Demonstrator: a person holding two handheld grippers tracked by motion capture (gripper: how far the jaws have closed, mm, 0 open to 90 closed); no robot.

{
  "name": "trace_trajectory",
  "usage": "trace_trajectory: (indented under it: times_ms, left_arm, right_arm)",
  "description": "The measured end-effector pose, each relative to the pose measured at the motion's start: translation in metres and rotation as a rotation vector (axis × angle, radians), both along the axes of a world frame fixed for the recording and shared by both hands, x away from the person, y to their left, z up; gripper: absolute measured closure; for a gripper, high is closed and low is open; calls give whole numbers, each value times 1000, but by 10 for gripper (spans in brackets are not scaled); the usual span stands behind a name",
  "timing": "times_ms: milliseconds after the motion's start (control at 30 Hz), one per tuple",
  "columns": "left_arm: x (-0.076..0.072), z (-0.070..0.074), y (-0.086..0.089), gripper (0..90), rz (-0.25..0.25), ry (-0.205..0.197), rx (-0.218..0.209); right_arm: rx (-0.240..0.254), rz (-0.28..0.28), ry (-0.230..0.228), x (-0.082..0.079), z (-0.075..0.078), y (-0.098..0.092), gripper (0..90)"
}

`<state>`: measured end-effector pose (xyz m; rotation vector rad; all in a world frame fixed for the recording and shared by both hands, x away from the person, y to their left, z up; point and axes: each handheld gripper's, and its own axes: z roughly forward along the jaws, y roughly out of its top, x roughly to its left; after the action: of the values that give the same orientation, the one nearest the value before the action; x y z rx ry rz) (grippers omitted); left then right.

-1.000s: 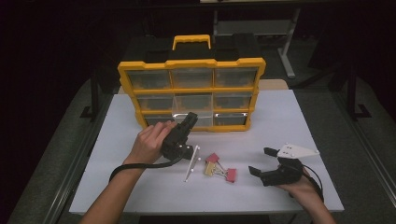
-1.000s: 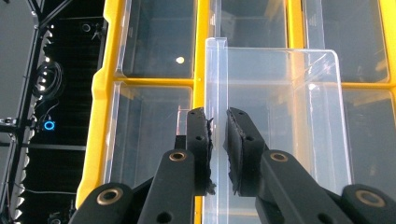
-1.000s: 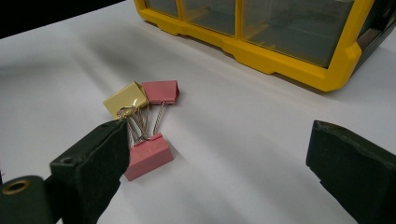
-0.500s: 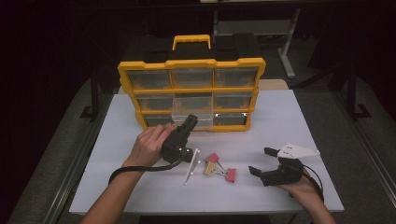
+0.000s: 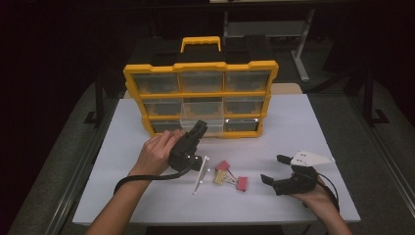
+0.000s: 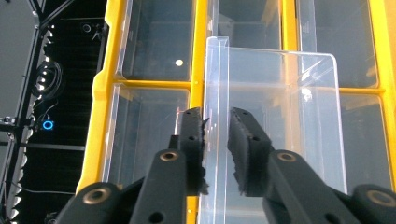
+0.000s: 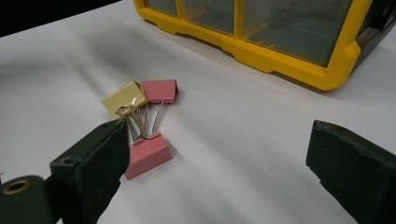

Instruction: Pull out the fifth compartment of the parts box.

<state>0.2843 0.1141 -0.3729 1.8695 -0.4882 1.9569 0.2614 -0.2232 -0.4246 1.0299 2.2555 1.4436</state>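
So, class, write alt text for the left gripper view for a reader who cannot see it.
The left gripper has just been opening slightly around the front wall of a clear drawer, pulled out of a yellow organiser; a narrow gap shows beside the wall.

Clear plastic drawer [image 5: 199,114] pulled partway out of yellow organizer's [image 5: 200,69] middle row

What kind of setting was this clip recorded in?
Probably a lab or studio recording station rather than a home: a white table stands alone in a darkened room, bearing a yellow drawer organizer, with a second metal-framed table behind. A dark rack with cables and a glowing blue ring light stands nearby.
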Motion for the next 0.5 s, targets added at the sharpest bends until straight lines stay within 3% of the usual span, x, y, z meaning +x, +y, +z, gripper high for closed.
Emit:
trace_trajectory:
  times_ms: [167,500]
  left_arm:
    - [-1,1,1,644,7,16,-21]
    - [-4,-2,3,471,-2,61,-22]
  right_arm:
    - [1,-2,1,0,0,0,55]
    - [-1,0,-2,1,-1,-1,55]
